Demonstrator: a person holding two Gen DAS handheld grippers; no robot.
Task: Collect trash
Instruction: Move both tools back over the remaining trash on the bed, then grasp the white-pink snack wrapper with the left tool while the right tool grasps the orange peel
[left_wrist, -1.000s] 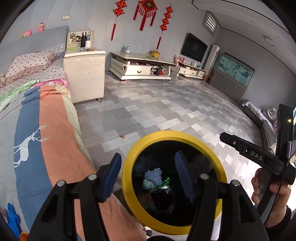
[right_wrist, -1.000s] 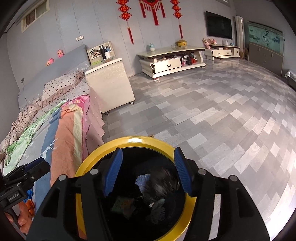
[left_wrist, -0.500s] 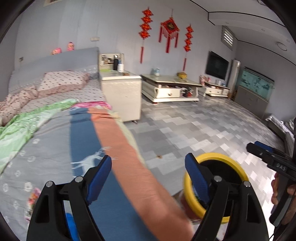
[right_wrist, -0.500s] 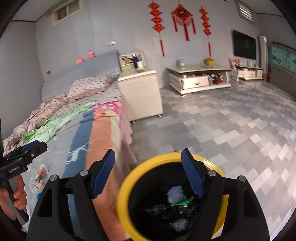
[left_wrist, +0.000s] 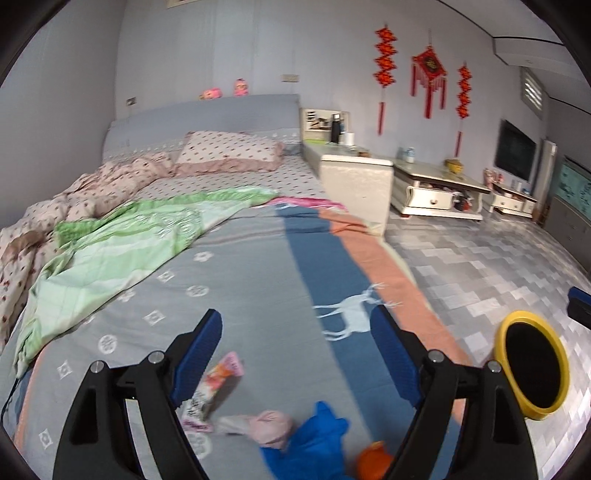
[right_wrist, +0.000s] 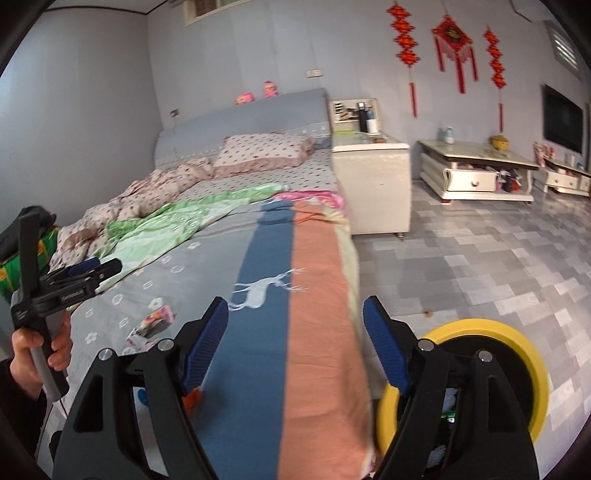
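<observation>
On the bed (left_wrist: 258, 258), near edge: wrapper (left_wrist: 218, 384), pink wad (left_wrist: 273, 428), blue scrap (left_wrist: 314, 443), orange bit (left_wrist: 373, 459). Yellow bin (left_wrist: 532, 363) on floor, right. Left gripper (left_wrist: 295, 354) above the litter, wide apart, empty. Right gripper (right_wrist: 295, 343) likewise wide, grasping nothing. Earlier both over the bin, narrower; since swung left to the bed.

Both grippers same build: left gripper (left_wrist: 295, 354) and right gripper (right_wrist: 295, 339) black plastic frames, triangular cutouts, silver pivot screws, ribbed blue pads (right_wrist: 208, 343). Left unit seen side-on: white lettering on black bar, grey handle. Left hand (right_wrist: 35, 354): dark sleeve at wrist.
</observation>
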